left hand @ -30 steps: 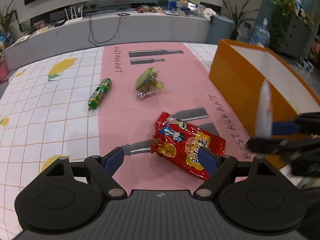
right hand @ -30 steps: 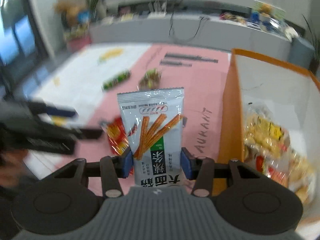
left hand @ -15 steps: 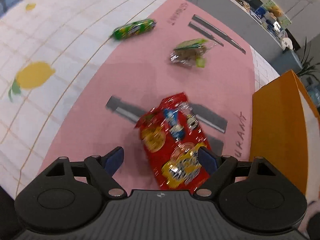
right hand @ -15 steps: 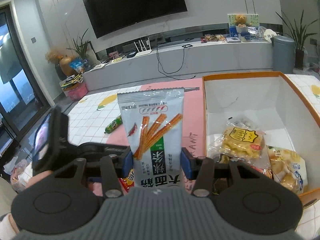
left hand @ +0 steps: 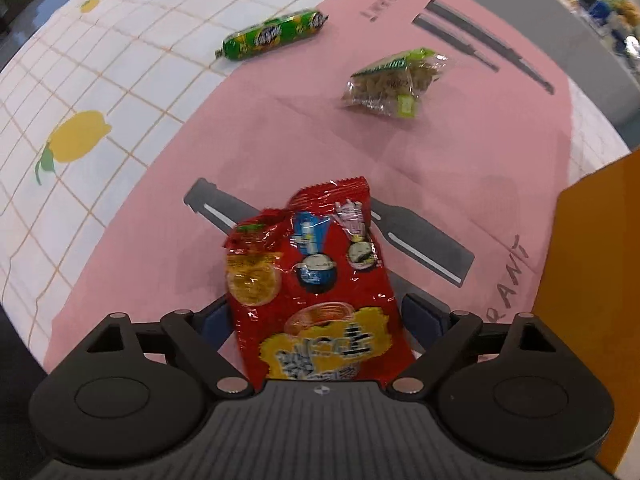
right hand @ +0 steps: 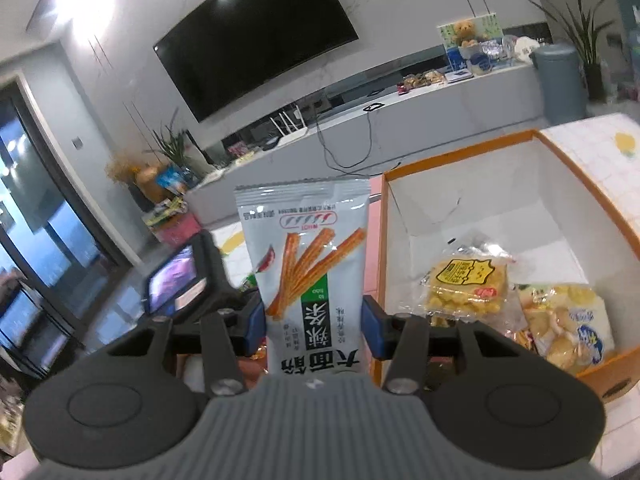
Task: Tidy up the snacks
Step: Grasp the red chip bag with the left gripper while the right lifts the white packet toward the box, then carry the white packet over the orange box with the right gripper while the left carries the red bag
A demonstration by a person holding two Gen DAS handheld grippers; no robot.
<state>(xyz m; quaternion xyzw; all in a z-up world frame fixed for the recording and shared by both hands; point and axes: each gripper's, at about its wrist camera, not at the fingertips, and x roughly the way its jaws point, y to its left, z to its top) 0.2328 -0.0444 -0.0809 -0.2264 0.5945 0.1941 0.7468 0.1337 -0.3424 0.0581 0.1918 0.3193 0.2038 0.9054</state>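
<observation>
A red snack bag (left hand: 312, 280) lies on the pink mat, its near end between the blue pads of my left gripper (left hand: 320, 320). The jaws point down over it and are opening; the pads stand clear of the bag. Farther off lie a green tube snack (left hand: 272, 34) and a clear packet of brown snacks (left hand: 390, 82). My right gripper (right hand: 314, 324) is shut on a grey bag of orange spicy sticks (right hand: 308, 276), held upright in the air just left of the orange box (right hand: 580, 184). Yellow snack packets (right hand: 464, 284) lie inside the box.
The orange box wall (left hand: 588, 280) rises at the right of the left wrist view. The white tiled cloth with lemon prints (left hand: 76, 140) spreads to the left. The left gripper's handle with its small screen (right hand: 176, 280) sits just left of the held bag.
My left gripper has rolled and tipped down over the red bag, which now lies lengthwise between its jaws. My right gripper has risen with the stick bag and swung over beside the box.
</observation>
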